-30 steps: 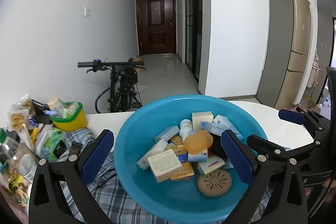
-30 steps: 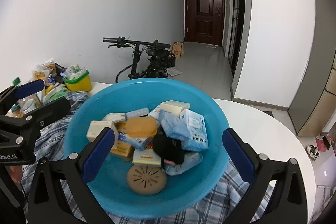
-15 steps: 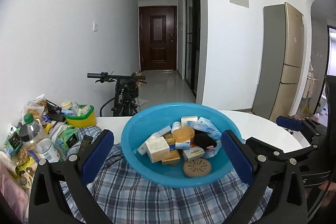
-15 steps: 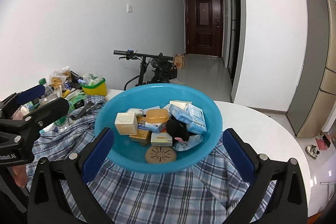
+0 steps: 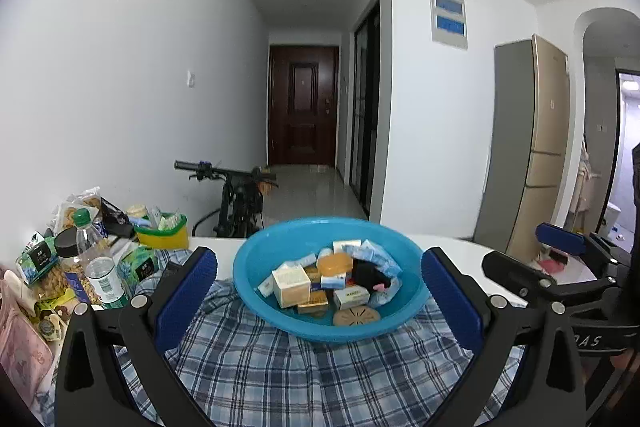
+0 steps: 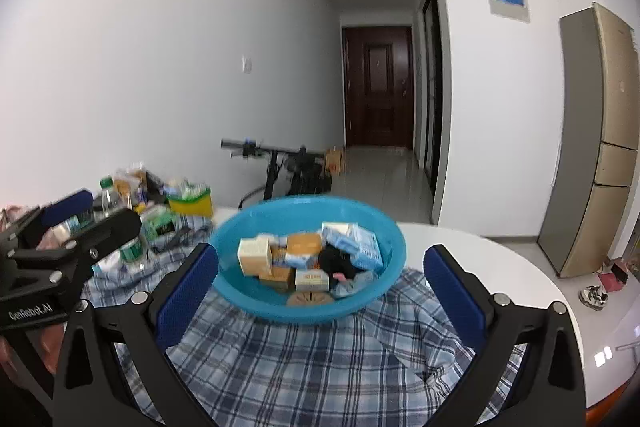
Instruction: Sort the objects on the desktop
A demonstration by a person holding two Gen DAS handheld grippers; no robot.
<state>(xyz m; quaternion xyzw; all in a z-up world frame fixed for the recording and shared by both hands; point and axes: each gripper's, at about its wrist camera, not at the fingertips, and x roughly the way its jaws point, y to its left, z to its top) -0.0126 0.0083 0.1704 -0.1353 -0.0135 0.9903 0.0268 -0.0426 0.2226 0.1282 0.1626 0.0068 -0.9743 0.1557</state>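
Left wrist showed both tongs (image 5: 318, 291) spread, empty; blue basin (image 5: 256, 291) of light, stiff cartons (image 5: 291, 285) suited gripping across flat sides.

The left gripper (image 5: 320, 291) is hovering with its blue-padded fingers (image 5: 188, 291) standing wide apart, nothing between them. Ahead, a blue basin (image 5: 256, 279) is sitting on a plaid cloth (image 5: 304, 371) — inside it are lying small boxes (image 5: 291, 284), an orange soap case (image 5: 334, 264), something black (image 5: 370, 275) and a tan round disc (image 5: 357, 316). The right gripper (image 5: 532, 251) is showing at the right edge. To the left, bottles (image 5: 98, 267), snack packets (image 5: 48, 275) and a yellow tub (image 5: 162, 235) are crowding the white table (image 5: 464, 247).
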